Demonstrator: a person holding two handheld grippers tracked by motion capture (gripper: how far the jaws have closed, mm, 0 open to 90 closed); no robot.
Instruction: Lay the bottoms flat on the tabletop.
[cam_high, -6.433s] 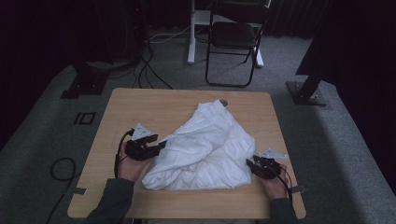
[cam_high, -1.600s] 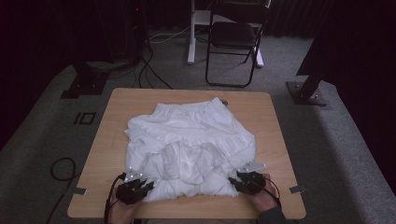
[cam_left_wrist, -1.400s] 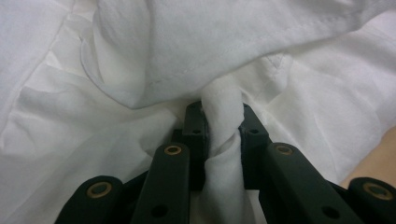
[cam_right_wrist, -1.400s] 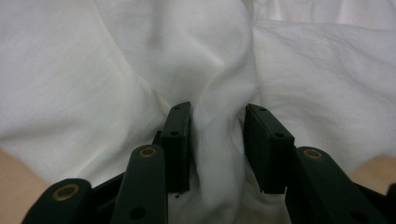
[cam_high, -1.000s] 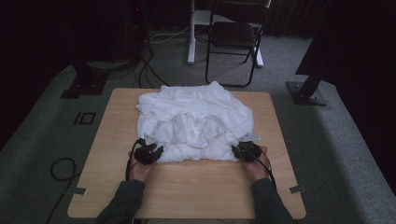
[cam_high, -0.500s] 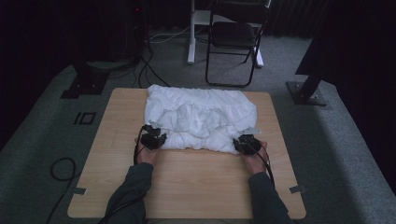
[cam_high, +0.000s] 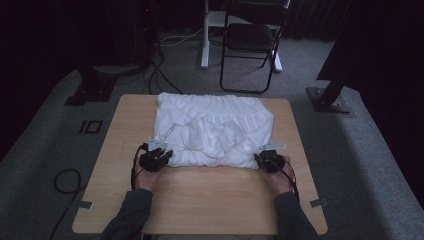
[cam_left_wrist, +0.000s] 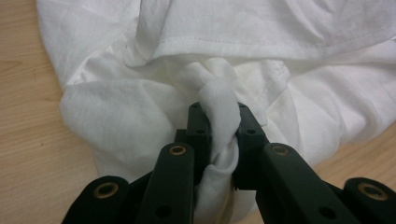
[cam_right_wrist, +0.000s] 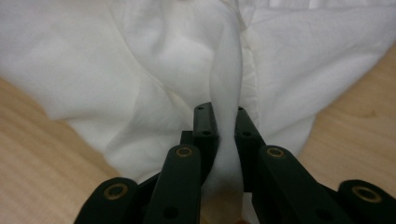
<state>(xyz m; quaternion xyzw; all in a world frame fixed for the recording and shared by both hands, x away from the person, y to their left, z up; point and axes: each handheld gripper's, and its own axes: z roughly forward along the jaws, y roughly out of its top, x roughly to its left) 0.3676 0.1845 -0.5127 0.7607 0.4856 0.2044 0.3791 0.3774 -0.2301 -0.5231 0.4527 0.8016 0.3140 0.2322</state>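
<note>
A white garment (cam_high: 215, 125) lies crumpled and folded over on the far half of the wooden table (cam_high: 215, 200). My left gripper (cam_high: 159, 156) is at its near left corner and my right gripper (cam_high: 265, 159) at its near right corner. In the left gripper view the left gripper (cam_left_wrist: 219, 112) is shut on a twisted bunch of the white garment (cam_left_wrist: 280, 46). In the right gripper view the right gripper (cam_right_wrist: 218, 114) pinches a thin fold of the garment (cam_right_wrist: 93, 56); its jaws have just been closing with the cloth between them.
Bare wood stretches between the garment and the table's near edge, where the person's forearms come in. A black folding chair (cam_high: 250, 40) stands on the carpet beyond the table. Cables (cam_high: 62, 180) lie on the floor at the left and a stand base (cam_high: 327, 100) at the right.
Both grippers have carried the garment's near edge from the table's front towards the far side. The cloth has gone from spread wide to a compact fold on the far half.
</note>
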